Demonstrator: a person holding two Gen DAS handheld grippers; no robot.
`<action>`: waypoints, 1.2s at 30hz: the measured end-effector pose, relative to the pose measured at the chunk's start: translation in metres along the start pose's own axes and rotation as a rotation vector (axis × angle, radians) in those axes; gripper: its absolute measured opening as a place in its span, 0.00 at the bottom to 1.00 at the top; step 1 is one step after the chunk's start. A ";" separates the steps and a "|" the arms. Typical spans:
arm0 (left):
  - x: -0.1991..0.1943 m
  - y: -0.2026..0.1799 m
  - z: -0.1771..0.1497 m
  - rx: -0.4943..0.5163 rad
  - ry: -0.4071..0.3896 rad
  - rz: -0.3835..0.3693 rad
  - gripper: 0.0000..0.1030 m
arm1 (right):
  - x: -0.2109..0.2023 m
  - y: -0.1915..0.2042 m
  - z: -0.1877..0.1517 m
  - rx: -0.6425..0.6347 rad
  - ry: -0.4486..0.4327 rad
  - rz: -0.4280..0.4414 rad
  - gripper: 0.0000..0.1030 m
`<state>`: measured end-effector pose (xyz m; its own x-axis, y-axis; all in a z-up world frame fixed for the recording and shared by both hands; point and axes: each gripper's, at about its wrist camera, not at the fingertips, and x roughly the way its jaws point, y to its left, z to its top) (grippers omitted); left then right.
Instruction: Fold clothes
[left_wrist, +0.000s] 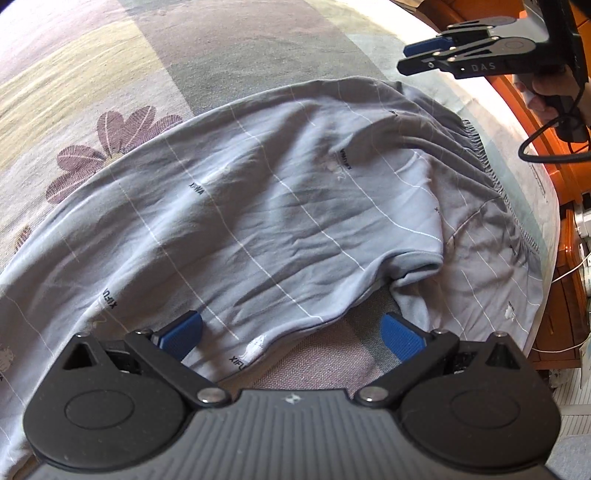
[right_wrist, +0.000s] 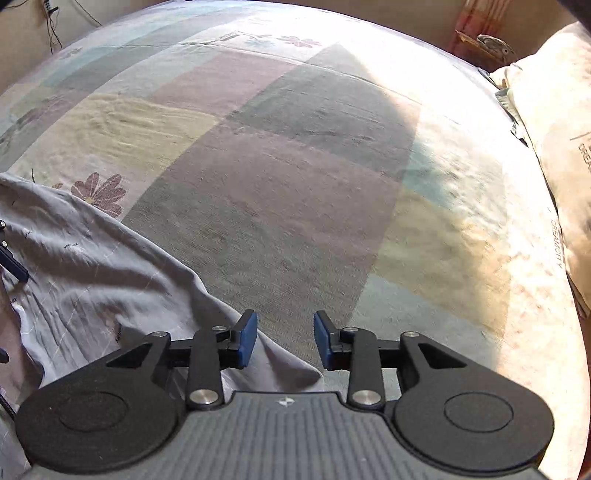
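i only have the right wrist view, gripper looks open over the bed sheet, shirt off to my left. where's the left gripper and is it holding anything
Observer: The left gripper is open, holding nothing, with the near edge of the grey shirt between its fingers.
Operator: is the shirt flat or bunched
Observer: Mostly spread out but wrinkled; one sleeve lies folded over onto the body near the left gripper.
Operator: is my gripper over the shirt at all
Observer: From the left wrist view the right gripper is beyond the shirt's far edge, above the bed sheet, not touching the cloth.
Operator: anything beyond that side
Observer: An orange wooden bed frame runs along the edge there.
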<state>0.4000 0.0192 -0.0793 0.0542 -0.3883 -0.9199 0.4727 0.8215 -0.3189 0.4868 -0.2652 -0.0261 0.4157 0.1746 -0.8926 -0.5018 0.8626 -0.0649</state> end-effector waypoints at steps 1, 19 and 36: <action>0.000 -0.001 0.000 0.004 0.002 0.000 0.99 | -0.001 -0.007 -0.008 0.006 0.015 -0.004 0.42; 0.003 -0.021 0.013 0.059 0.029 0.019 0.99 | 0.025 -0.043 -0.052 0.107 0.084 -0.100 0.21; -0.015 0.000 -0.001 -0.060 -0.010 0.040 0.99 | -0.005 0.054 -0.041 0.124 0.008 0.141 0.34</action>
<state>0.3980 0.0251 -0.0661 0.0811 -0.3592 -0.9297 0.4167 0.8596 -0.2958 0.4264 -0.2391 -0.0433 0.3413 0.2946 -0.8926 -0.4575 0.8816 0.1161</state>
